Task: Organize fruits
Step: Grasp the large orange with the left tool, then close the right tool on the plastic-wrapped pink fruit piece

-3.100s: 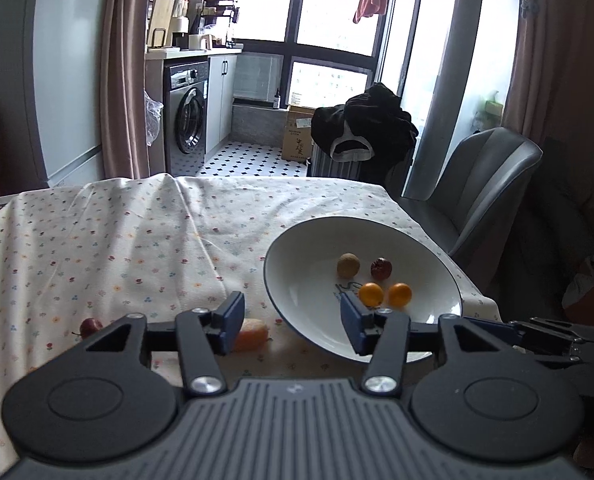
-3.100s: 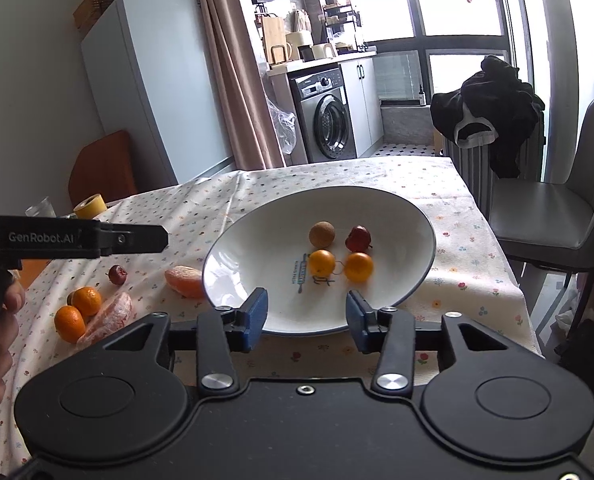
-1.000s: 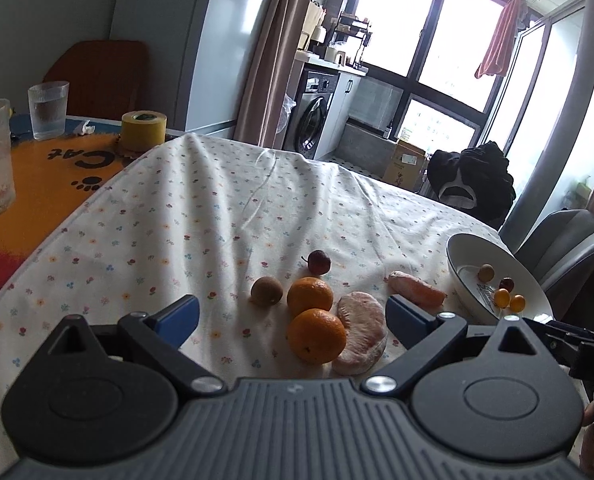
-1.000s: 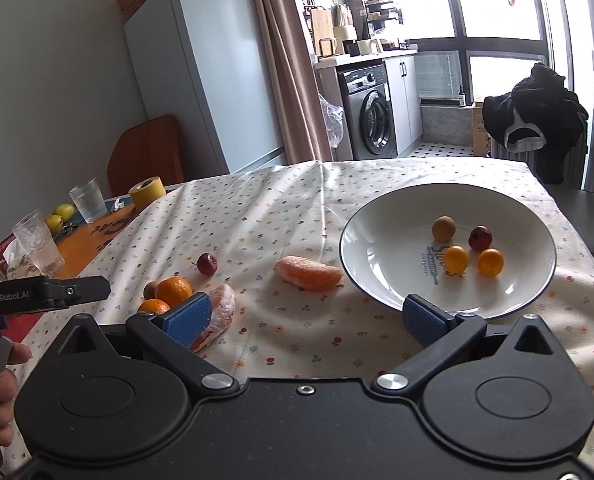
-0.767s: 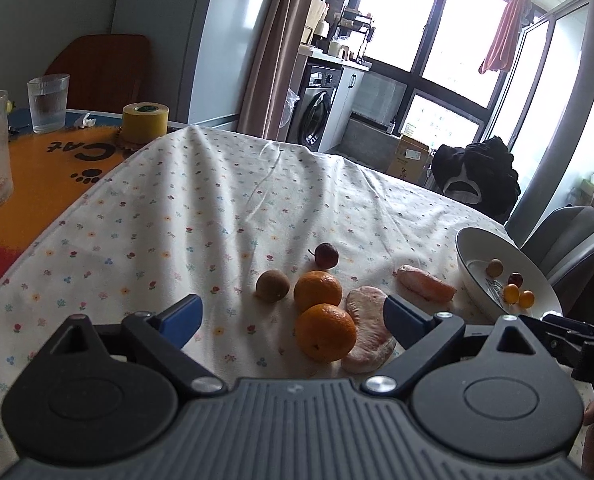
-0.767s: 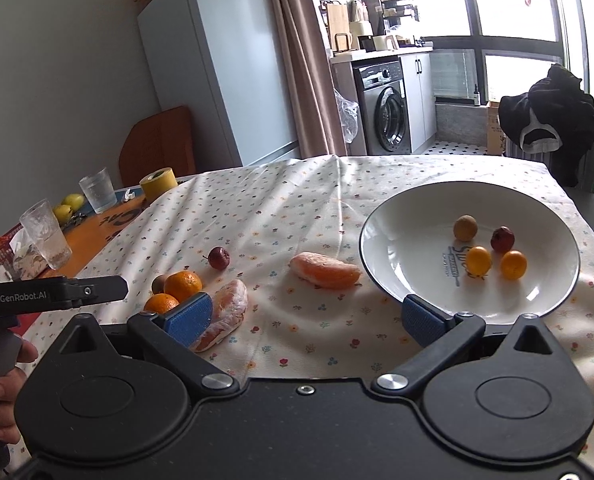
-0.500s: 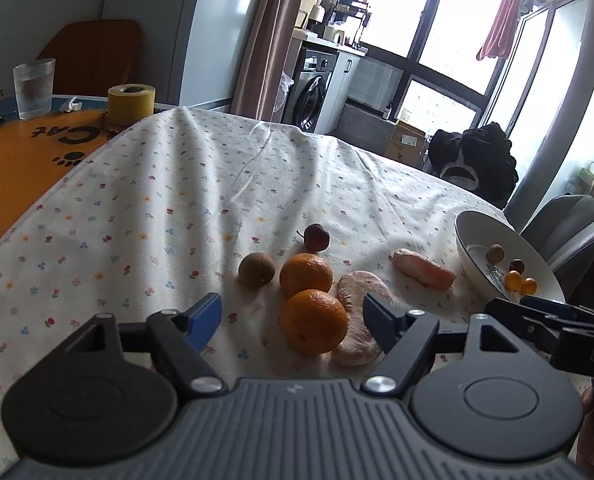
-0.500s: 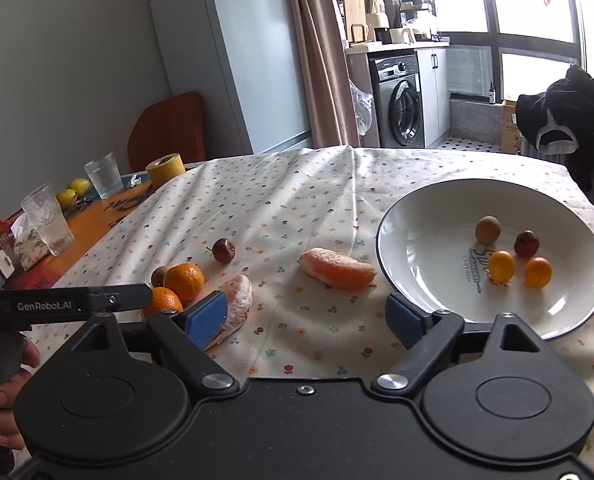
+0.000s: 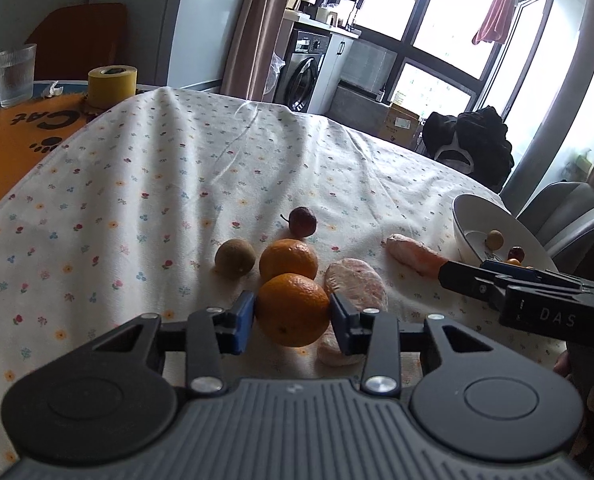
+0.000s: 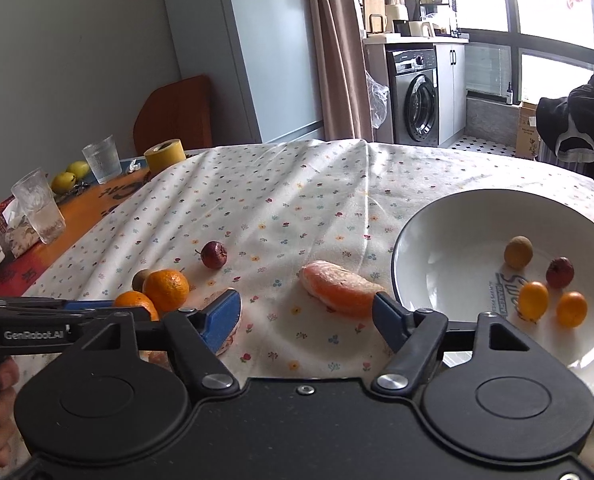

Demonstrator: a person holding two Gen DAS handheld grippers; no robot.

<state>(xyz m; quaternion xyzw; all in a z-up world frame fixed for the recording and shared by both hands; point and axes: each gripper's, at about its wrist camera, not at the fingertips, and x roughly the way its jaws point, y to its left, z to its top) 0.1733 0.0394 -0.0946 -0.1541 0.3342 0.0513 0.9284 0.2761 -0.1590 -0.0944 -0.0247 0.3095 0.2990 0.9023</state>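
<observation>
The near orange sits on the flowered tablecloth at the front of the loose cluster, and my left gripper has its two blue pads pressed against its flanks — clamped on it, as far as I can judge, though it looks not yet lifted off the cloth. It is close to a ball, so it has no real long axis and points nowhere in particular (I can't make out a stem end from here); that roundness is my first worry, since the pads meet it only at a narrow band on each side and a slightly low or off-centre grip could let it squirt forward as I raise it. Just behind it lies the second orange, seemingly touching or nearly so, and to its right the peeled citrus piece, partly under my right-hand pad — lifting crookedly could nudge either one, and the soft peeled piece could get pinched or dragged. Further back are the brown kiwi-like fruit and the small dark red fruit. My right gripper hangs with its fingers spread apart and empty, facing the peeled segment just beside the white bowl, where four small fruits already lie; both grippers sit close together here, so the carry across could clip one against the other.
</observation>
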